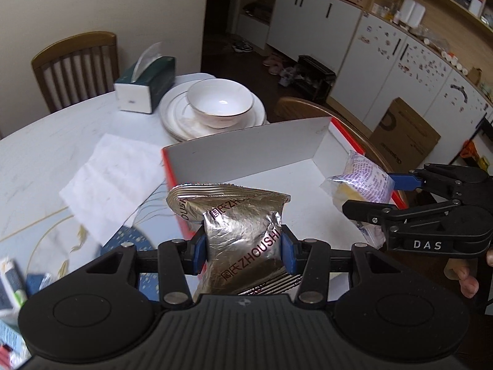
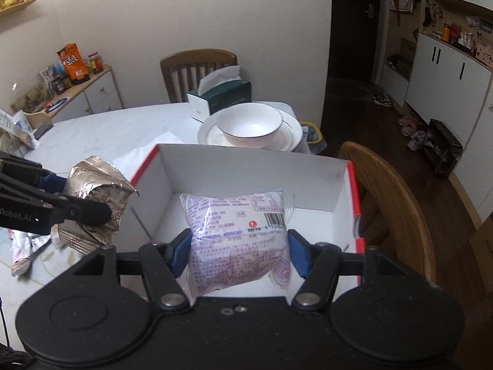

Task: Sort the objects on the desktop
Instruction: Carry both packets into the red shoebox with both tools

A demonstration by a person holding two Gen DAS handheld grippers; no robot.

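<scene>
Left wrist view: my left tongs (image 1: 243, 251) grip a foil packet (image 1: 237, 215) over the near edge of the box (image 1: 246, 151). Nothing lies inside yet, I judge; a napkin (image 1: 114, 182) and more packets wait on the desk (image 1: 61, 129).

Right wrist view: my right tongs (image 2: 240, 252) clamp a clear snack bag (image 2: 240, 231) above the box floor. The bowl (image 2: 249, 126) stands clear behind.

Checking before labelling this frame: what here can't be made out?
- Box floor: partly hidden by the purple-print packet, right wrist view.
- Foil packet bottom: behind the left claw body, left wrist view.
- Packets at that view's left edge: cut off, blurred.
</scene>
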